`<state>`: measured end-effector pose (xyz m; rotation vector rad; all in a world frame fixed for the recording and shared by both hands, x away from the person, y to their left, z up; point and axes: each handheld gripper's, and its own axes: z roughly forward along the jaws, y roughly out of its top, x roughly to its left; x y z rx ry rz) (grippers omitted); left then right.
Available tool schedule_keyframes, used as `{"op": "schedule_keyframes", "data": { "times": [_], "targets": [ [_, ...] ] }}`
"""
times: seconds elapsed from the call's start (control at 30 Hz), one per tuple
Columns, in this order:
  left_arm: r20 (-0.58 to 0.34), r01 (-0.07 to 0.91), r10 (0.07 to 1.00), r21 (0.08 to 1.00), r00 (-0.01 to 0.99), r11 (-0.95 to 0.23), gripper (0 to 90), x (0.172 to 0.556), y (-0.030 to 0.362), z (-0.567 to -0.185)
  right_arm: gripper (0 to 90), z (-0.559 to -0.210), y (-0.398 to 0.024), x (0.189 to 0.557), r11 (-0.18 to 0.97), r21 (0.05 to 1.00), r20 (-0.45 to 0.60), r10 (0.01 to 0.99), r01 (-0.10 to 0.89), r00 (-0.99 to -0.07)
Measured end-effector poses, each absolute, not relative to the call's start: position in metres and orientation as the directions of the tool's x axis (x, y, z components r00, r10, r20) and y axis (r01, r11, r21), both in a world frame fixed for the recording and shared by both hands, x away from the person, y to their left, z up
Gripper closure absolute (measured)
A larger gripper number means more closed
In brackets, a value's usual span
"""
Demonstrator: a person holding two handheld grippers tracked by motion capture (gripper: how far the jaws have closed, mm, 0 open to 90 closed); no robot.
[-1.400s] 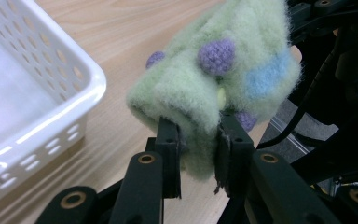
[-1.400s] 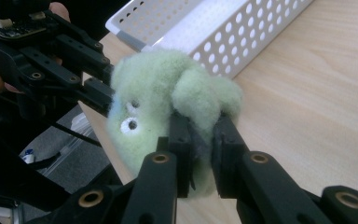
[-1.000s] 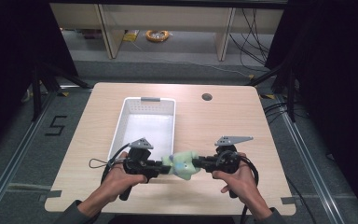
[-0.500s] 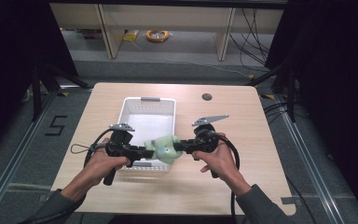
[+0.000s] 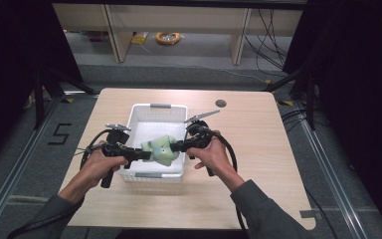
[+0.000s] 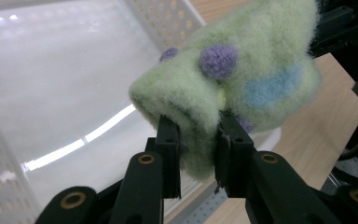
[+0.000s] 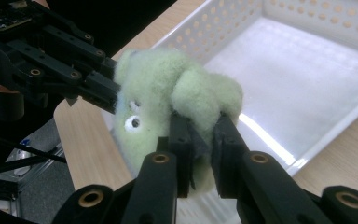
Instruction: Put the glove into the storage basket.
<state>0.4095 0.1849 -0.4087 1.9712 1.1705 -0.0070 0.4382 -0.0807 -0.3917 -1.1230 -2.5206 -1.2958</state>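
High view shows my left fingers (image 5: 142, 155) and my right fingers (image 5: 178, 146) both closed on the green plush toy (image 5: 160, 149), held above the white basket (image 5: 151, 175) on the counter (image 5: 258, 149); next, I think, lower and open together.

Light wood table (image 5: 258, 149) on grey floor (image 5: 199, 74). Black curtains (image 5: 358, 74) both sides. Wooden shelving (image 5: 179, 20) at rear. Floor marking "5" (image 5: 59, 134) at left. Cables (image 5: 268, 30) near shelving.
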Motion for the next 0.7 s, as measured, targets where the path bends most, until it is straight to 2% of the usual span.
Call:
{"op": "schedule_keyframes", "data": {
  "times": [0.43, 0.7],
  "targets": [
    [-0.391, 0.786, 0.764, 0.572, 0.514, -0.236, 72.6, 0.425, 0.199, -0.438, 80.4, -0.423, -0.051, 0.46, 0.402, 0.601, 0.394, 0.603, 0.691, -0.694],
    [-0.363, 0.804, 0.777, 0.519, 0.515, -0.291, 72.1, 0.431, 0.202, -0.449, 79.7, -0.438, -0.038, 0.464, 0.43, 0.54, 0.389, 0.635, 0.724, -0.668]
  ]
}}
